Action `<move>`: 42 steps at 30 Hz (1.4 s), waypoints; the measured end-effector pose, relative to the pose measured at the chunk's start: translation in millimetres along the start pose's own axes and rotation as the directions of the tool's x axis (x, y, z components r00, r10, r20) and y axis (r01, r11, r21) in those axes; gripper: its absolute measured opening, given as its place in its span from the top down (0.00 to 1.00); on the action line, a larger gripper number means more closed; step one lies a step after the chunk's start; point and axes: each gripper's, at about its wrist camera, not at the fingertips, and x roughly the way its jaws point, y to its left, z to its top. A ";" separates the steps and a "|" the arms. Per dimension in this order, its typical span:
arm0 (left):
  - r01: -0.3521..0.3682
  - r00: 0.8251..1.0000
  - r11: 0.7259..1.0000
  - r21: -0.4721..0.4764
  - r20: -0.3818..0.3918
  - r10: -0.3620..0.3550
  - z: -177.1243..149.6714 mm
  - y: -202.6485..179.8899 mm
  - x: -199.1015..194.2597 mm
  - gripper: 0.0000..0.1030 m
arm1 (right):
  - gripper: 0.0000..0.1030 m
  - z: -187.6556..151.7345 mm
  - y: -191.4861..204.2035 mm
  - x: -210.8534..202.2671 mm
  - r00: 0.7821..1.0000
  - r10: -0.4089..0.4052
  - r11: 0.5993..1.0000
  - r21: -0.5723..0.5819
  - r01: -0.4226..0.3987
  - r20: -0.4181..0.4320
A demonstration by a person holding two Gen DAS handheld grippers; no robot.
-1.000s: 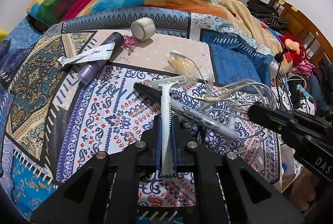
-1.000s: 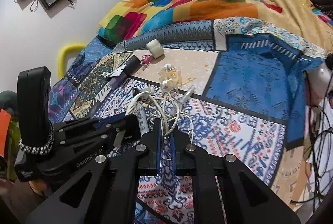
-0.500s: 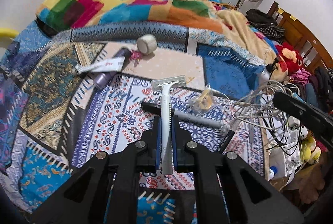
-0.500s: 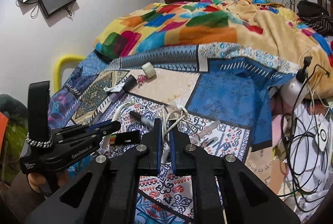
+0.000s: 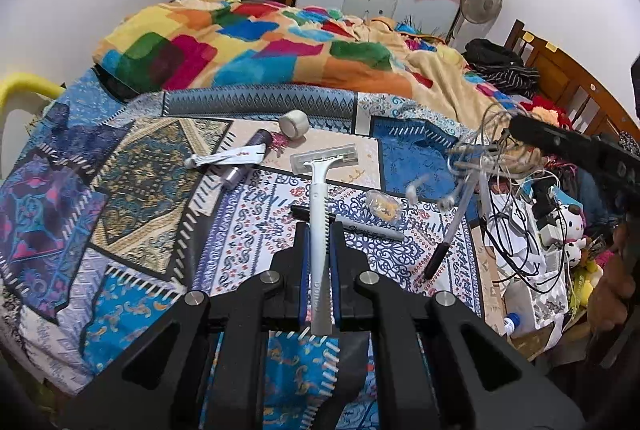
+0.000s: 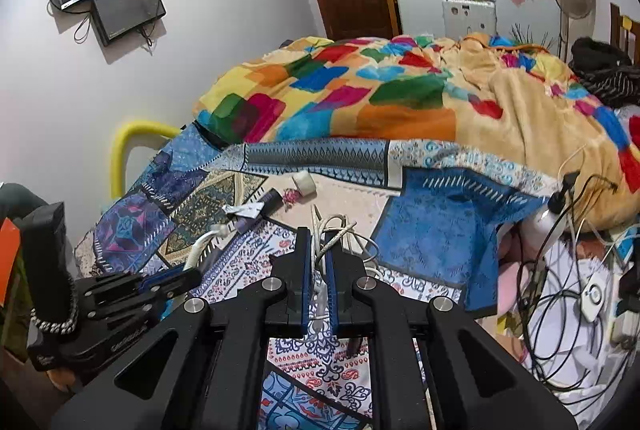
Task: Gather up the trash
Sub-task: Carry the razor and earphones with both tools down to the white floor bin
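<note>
My left gripper (image 5: 319, 230) is shut on a white disposable razor (image 5: 318, 198), its head pointing away, held above the patterned bedspread (image 5: 248, 234). My right gripper (image 6: 318, 242) is shut on a tangle of white cables (image 6: 340, 230), lifted off the bed; in the left wrist view the tangle (image 5: 476, 158) hangs at the right with a pen (image 5: 448, 234) dangling in it. On the bed lie a grey marker (image 5: 360, 226), a small clear wrapper (image 5: 384, 204), a purple tube with a white wrapper (image 5: 236, 162) and a tape roll (image 5: 294, 123).
A colourful blanket (image 5: 280, 46) is heaped at the back of the bed. The bed's right side is crowded with black cables, boxes and soft toys (image 5: 536, 242). A yellow rail (image 6: 132, 142) stands at the left by the wall.
Both grippers have risen and pulled back from the bed. The cable tangle has come up off the bedspread with the right gripper, dragging a pen; the marker and wrapper stay on the bed.
</note>
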 end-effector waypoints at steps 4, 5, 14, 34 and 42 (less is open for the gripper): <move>-0.007 1.000 1.000 -0.007 0.014 0.007 -3.5 5.7 -16.1 0.92 | 0.94 9.1 9.2 -7.5 0.999 -0.030 0.999 -0.030 0.030 0.018; -0.009 1.000 1.000 -0.011 0.016 0.009 -4.8 8.3 -20.5 0.92 | 0.94 11.8 11.6 -8.8 0.999 -0.039 0.999 -0.036 0.040 0.022; -0.027 0.999 0.998 -0.052 0.028 0.028 -17.4 29.4 -51.7 0.92 | 0.94 28.0 30.3 -10.7 1.000 -0.031 0.998 -0.053 0.031 0.007; -0.193 0.975 0.972 -0.137 0.087 0.206 -91.1 102.2 -198.5 0.92 | 0.94 -3.6 163.6 -64.6 0.993 0.114 0.963 -0.243 -0.114 -0.015; -0.252 0.959 0.947 -0.198 0.083 0.272 -143.0 138.6 -252.8 0.92 | 0.94 -38.1 227.4 -74.4 0.980 0.190 0.928 -0.314 -0.201 -0.067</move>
